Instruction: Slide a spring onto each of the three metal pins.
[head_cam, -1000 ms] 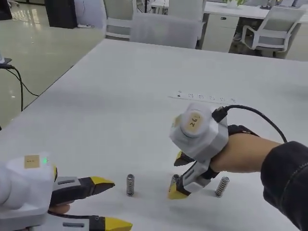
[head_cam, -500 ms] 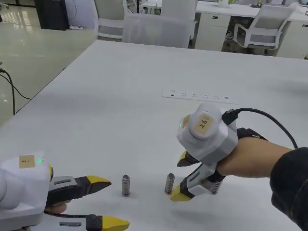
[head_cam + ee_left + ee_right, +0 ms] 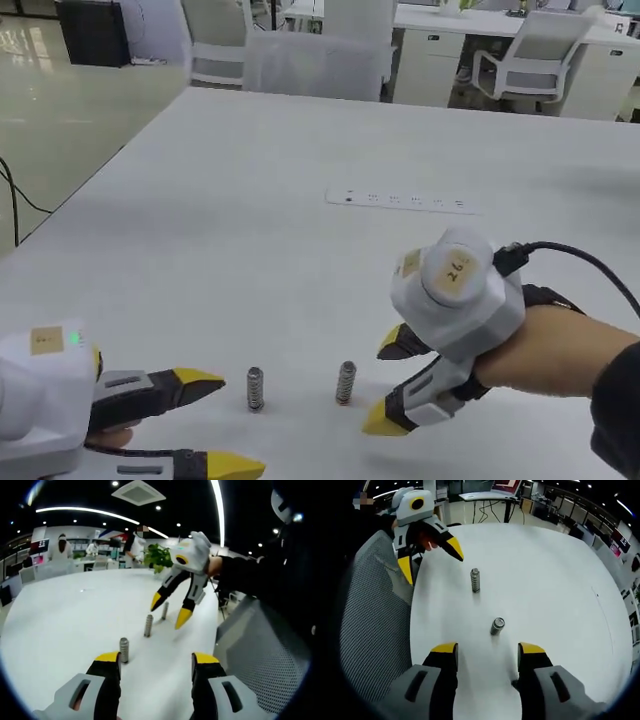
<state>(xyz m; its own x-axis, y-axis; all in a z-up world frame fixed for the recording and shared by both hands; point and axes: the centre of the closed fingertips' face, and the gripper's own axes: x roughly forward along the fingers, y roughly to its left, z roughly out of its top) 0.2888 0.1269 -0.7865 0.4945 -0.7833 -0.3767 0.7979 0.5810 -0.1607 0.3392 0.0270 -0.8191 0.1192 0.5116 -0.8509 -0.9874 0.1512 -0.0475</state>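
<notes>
Judging from their upright stance, all three likely seated already, so time to back off cleanly: draw the right gripper [image 3: 388,383], jaws spread and empty, straight away from the middle spring [image 3: 497,625] just ahead between its tips, minding the far spring [image 3: 165,610] close by (easily toppled by a nudge, at a guess). Hold the left gripper [image 3: 156,658], also agape and empty, short of the near spring [image 3: 124,650] beside one tip. Beyond both grippers, open office with chairs [image 3: 310,60]; beneath them, plain white table [image 3: 300,250], socket strip [image 3: 400,200] well ahead.
</notes>
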